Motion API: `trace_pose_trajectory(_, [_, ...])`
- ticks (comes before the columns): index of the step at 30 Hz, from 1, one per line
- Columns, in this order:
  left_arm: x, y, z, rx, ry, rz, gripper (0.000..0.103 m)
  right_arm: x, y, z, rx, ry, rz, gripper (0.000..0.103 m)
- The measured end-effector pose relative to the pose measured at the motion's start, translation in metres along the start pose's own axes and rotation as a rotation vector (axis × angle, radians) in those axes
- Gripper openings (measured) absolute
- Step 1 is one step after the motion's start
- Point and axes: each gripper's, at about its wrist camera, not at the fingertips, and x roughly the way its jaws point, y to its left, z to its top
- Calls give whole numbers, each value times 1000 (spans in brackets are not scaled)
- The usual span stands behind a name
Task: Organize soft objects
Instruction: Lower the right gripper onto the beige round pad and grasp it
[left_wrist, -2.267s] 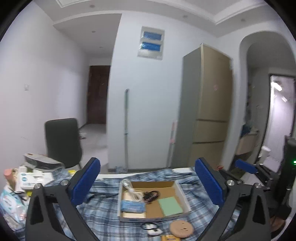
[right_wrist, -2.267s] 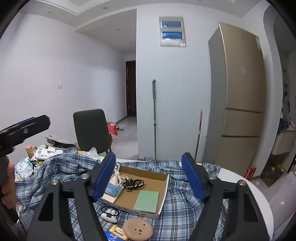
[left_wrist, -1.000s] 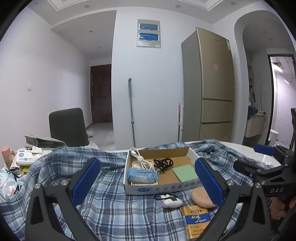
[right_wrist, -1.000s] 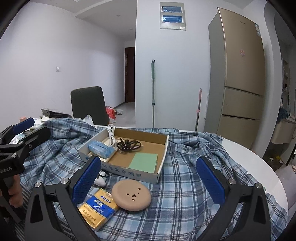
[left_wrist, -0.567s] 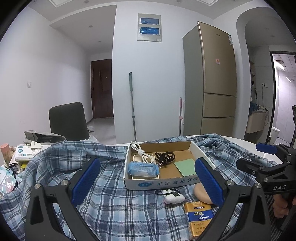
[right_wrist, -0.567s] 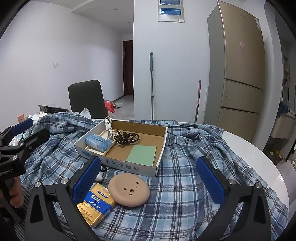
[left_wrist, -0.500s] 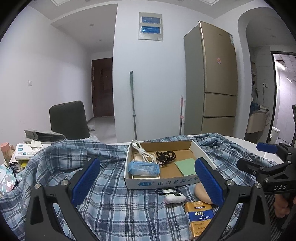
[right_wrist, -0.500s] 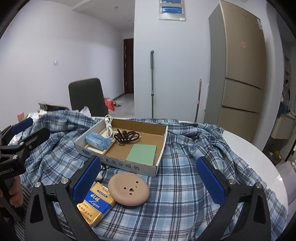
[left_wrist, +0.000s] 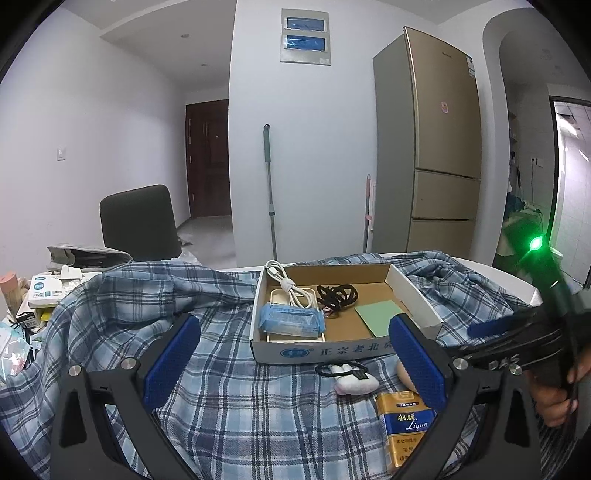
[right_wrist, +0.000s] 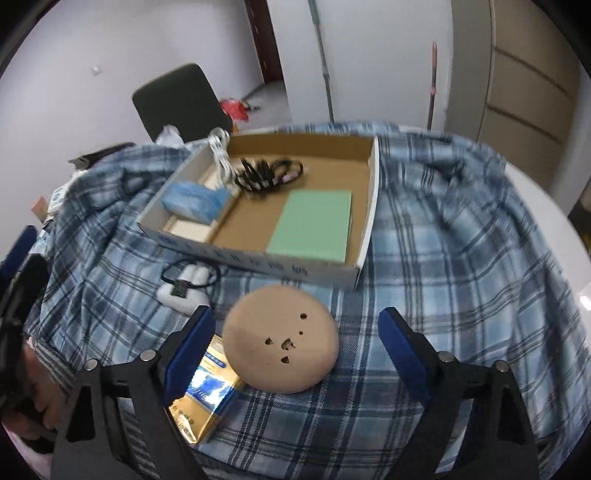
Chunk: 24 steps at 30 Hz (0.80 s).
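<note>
The right gripper (right_wrist: 295, 347) tilts down over the near edge of a table draped in a blue plaid shirt (right_wrist: 461, 266). Its jaws are spread wide and hold nothing. Between them lies a tan round puff (right_wrist: 280, 339), a soft disc with small holes, resting flat on the shirt. The gripper seems lined up to close on this puff, which looks like the next soft thing to be sorted.

Touching the puff's left side, a gold and blue packet (right_wrist: 199, 395) lies flat, partly behind the left blue finger pad. Just beyond it, toward the left edge, sits a small white object (right_wrist: 184, 291) looped with a black cord.

Behind these, near the middle of the table, stands a shallow cardboard box (right_wrist: 255, 262), open at the top, probably the collecting place. Inside it, a green pad (right_wrist: 312, 225) lies flat at the right front, a blue tissue pack (right_wrist: 195, 199) at the left, a black cable bundle (right_wrist: 269, 171) toward the back, and a white cable (right_wrist: 219, 146) draped over the far left corner.

The left gripper (left_wrist: 291, 362) hangs level above the shirt at the table's near left, its jaws also wide apart and empty, apparently waiting while the right one works.

Beyond the table stand a dark chair (left_wrist: 138, 221) and a gold refrigerator (left_wrist: 439, 155).
</note>
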Motion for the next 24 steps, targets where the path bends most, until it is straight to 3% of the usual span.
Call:
trace_pose_trajectory(10, [-1,0,0,-5,7,4,103,27,-9,-7,60,85,83,86])
trace_pose_trajectory(21, [3,-4,-3,22,27,3,103,36,-5,-8,39,112,95,86])
trace_pose_trajectory(24, [4,-4,-3,17,32,2,103,36,-3,-8,29,113,92,81])
